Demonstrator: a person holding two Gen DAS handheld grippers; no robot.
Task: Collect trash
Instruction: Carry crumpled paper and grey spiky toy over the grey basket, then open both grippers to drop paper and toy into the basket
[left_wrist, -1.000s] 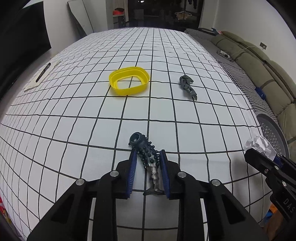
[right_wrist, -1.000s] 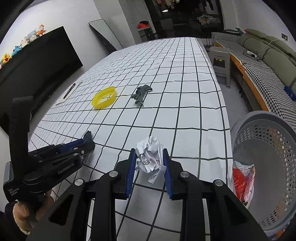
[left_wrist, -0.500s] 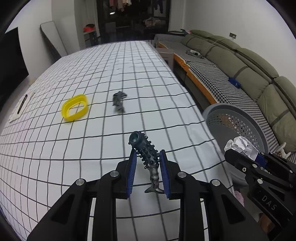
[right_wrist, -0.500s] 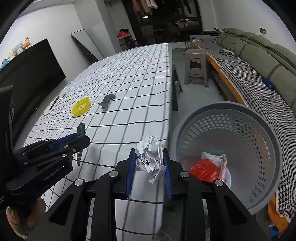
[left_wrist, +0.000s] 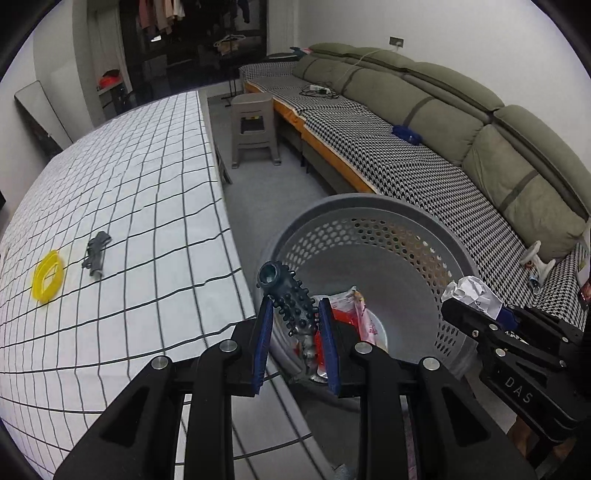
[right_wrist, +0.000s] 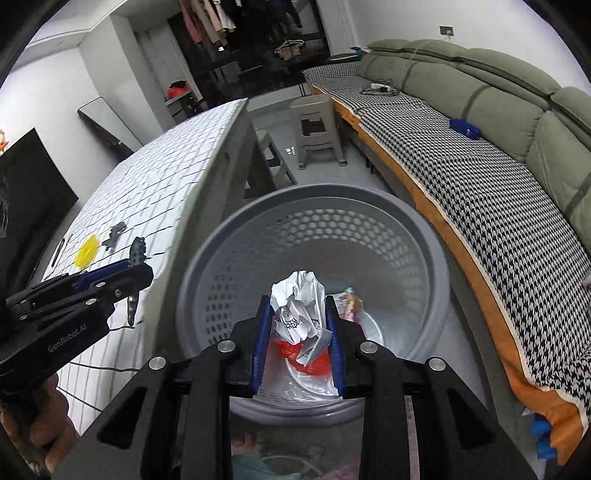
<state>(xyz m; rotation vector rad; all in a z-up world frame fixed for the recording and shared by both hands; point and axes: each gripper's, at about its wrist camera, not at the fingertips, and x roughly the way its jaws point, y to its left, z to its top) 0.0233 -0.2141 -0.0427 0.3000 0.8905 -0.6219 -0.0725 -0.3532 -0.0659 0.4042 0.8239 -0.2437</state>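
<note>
On the far left of my left wrist view, the table (left_wrist: 110, 229) with its white grid cloth carries a yellow ring (left_wrist: 47, 277) and, just to the right of it and apart from it, a small dark grey object (left_wrist: 96, 253). Neither touches my tools.

Centre of the same view: my left gripper (left_wrist: 295, 314) is clamped on a dark knobbly tube (left_wrist: 291, 302). Both blue pads press its studded sides; its open end sticks up past the fingertips and tilts left. The tube hangs past the table edge, over the near rim of the grey perforated bin (left_wrist: 369, 206). Red and white wrappers (left_wrist: 351, 317) lie in the bottom of the bin.

To the right, my right gripper (left_wrist: 476, 314) enters the view from the side, carrying the crumpled paper ball (left_wrist: 469, 291) at the bin's right wall.

From my right wrist view, the right gripper (right_wrist: 299, 314) is closed on the paper ball (right_wrist: 299, 310), pads pressing both sides, printed text facing the camera. The ball hangs above the bin's (right_wrist: 314, 199) open mouth, clear of the rim. The left gripper (right_wrist: 125, 269) shows at the left with the tube (right_wrist: 136, 254), in front of the table edge.

A green sofa (right_wrist: 498, 74) with a houndstooth cover runs along the far right, and a grey stool (right_wrist: 317, 129) stands beyond the bin.
</note>
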